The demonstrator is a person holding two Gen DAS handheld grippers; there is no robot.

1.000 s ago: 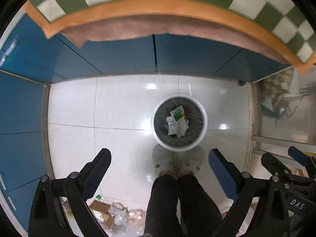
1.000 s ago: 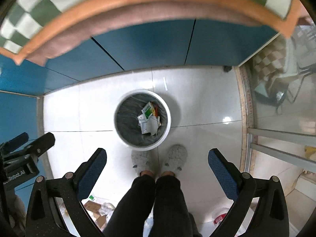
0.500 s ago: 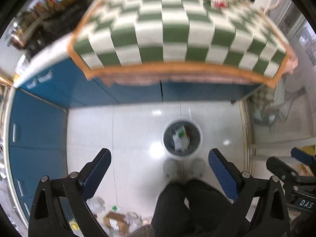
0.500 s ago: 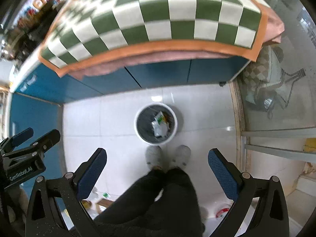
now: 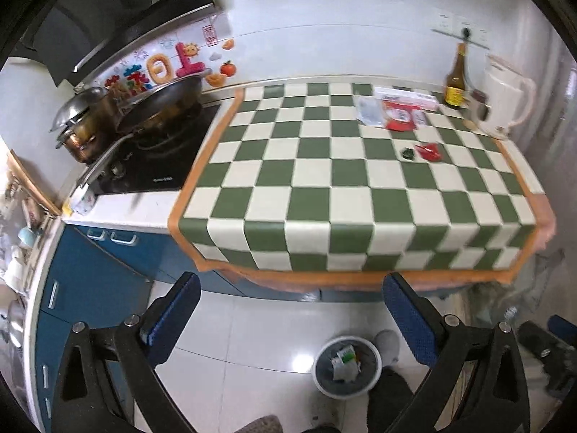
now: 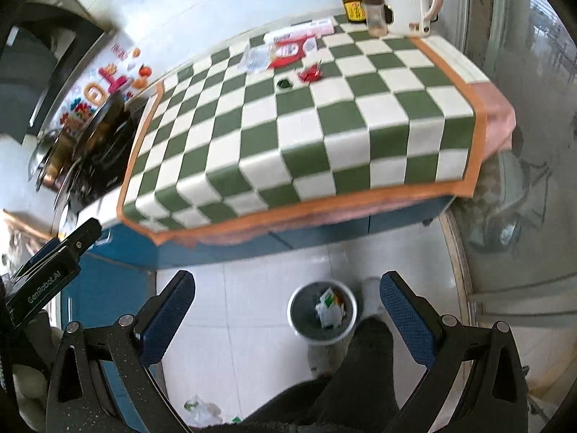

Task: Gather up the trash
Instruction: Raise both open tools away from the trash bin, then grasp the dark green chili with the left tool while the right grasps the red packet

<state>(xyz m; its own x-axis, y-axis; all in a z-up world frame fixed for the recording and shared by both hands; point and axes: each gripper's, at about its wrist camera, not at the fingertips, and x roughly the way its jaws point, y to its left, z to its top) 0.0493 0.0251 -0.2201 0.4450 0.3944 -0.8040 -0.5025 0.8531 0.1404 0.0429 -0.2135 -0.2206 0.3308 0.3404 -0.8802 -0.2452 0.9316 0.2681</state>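
A crumpled red wrapper point(image 5: 429, 152) and a small dark green scrap point(image 5: 408, 153) lie on the green and white checked cloth point(image 5: 324, 195) at the far right; both show in the right wrist view, red wrapper point(image 6: 311, 72), green scrap point(image 6: 284, 83). A clear plastic bag point(image 5: 368, 112) and a red and white packet point(image 5: 404, 115) lie behind them. A white trash bin point(image 5: 347, 366) holding paper trash stands on the floor below; it also shows in the right wrist view point(image 6: 322, 312). My left gripper point(image 5: 292, 319) and right gripper point(image 6: 286, 315) are open and empty, held in front of the counter.
A brown bottle point(image 5: 456, 79), a small jar point(image 6: 375, 14) and a white kettle point(image 5: 505, 101) stand at the counter's back right. A stove with pans point(image 5: 144, 126) is on the left. Blue cabinets point(image 5: 101, 274) stand below. My legs point(image 6: 342, 379) are beside the bin.
Both grippers have tilted up from the floor and bin to face the counter top. The bin has dropped to the bottom of both views. Both grippers stay open.
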